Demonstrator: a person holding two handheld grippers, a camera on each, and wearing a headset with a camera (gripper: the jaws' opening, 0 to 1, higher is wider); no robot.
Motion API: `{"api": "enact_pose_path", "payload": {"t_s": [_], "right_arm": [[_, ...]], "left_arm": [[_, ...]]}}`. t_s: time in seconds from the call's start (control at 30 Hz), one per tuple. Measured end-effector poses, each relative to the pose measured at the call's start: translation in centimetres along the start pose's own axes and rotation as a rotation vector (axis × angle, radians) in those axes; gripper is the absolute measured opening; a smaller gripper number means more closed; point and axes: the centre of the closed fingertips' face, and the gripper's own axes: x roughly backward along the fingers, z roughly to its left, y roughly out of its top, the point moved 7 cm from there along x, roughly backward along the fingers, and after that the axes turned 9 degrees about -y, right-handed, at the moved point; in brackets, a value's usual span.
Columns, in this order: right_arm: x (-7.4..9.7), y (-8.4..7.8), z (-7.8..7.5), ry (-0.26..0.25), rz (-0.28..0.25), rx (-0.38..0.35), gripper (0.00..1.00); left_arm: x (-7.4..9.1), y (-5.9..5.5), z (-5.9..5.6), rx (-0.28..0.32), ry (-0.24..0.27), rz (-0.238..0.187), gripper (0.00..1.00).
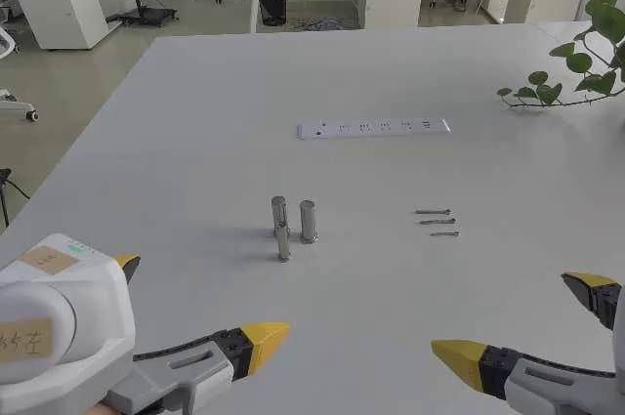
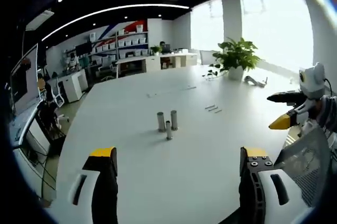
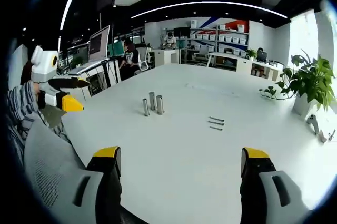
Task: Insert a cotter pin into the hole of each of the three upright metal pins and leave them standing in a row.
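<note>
Three metal pins (image 1: 308,222) stand well ahead, between the wide-open left tongs (image 1: 200,298) and wide-open right tongs (image 1: 513,315).

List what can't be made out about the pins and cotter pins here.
- Holes in the three metal pins: too small in all three views.
- Cotter pins: thin slivers in the head view; loop ends too small to tell.
- Right gripper: body cut off by the head view's bottom edge.

pin holes: too small to tell on the three upright silver metal pins (image 1: 308,221)
cotter pins: thin grey metal cotter pins (image 1: 437,222), shape too small
plant: green leafy plant (image 1: 586,54), cut by right edge
</note>
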Motion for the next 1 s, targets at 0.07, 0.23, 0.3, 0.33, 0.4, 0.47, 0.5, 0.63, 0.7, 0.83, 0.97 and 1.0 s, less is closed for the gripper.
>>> {"api": "enact_pose_path", "payload": {"t_s": [0.07,0.23,0.3,0.33,0.4,0.47,0.5,0.63,0.7,0.83,0.97,1.0], "right_arm": [[-0.07,-0.26,0.01,0.007,0.012,-0.026,0.90],[-0.03,-0.08,0.09,0.008,0.004,-0.022,0.89],[-0.07,0.08,0.15,0.009,0.003,-0.010,0.89],[-0.09,0.16,0.17,0.009,0.001,-0.006,0.89],[-0.13,0.27,0.20,0.012,-0.001,-0.003,0.89],[-0.13,0.35,0.22,0.013,-0.004,-0.002,0.89],[-0.13,0.37,0.22,0.014,-0.005,-0.002,0.89],[-0.07,0.37,0.19,0.013,-0.007,-0.006,0.89],[-0.03,0.37,0.15,0.011,-0.009,-0.007,0.89],[0.06,0.33,0.07,0.009,-0.012,-0.008,0.89],[0.07,0.31,0.02,0.008,-0.015,-0.013,0.90],[0.06,0.29,0.00,0.009,-0.015,-0.011,0.90]], "left_arm": [[0.14,-0.05,0.11,-0.009,0.007,0.005,0.86],[0.45,-0.17,0.40,0.003,0.021,-0.004,0.85],[0.52,-0.21,0.41,0.004,0.023,-0.007,0.85],[0.55,-0.26,0.45,0.004,0.025,-0.005,0.85],[0.57,-0.35,0.56,0.006,0.029,-0.002,0.85],[0.57,-0.34,0.60,0.008,0.030,-0.005,0.85],[0.56,-0.32,0.58,0.009,0.030,-0.006,0.85],[0.54,-0.22,0.64,0.008,0.031,-0.004,0.85],[0.54,-0.15,0.68,0.007,0.032,-0.006,0.85],[0.57,-0.07,0.78,0.007,0.035,-0.008,0.86],[0.61,-0.02,0.76,0.008,0.037,-0.015,0.86],[0.60,-0.03,0.71,0.009,0.036,-0.016,0.86]]}}
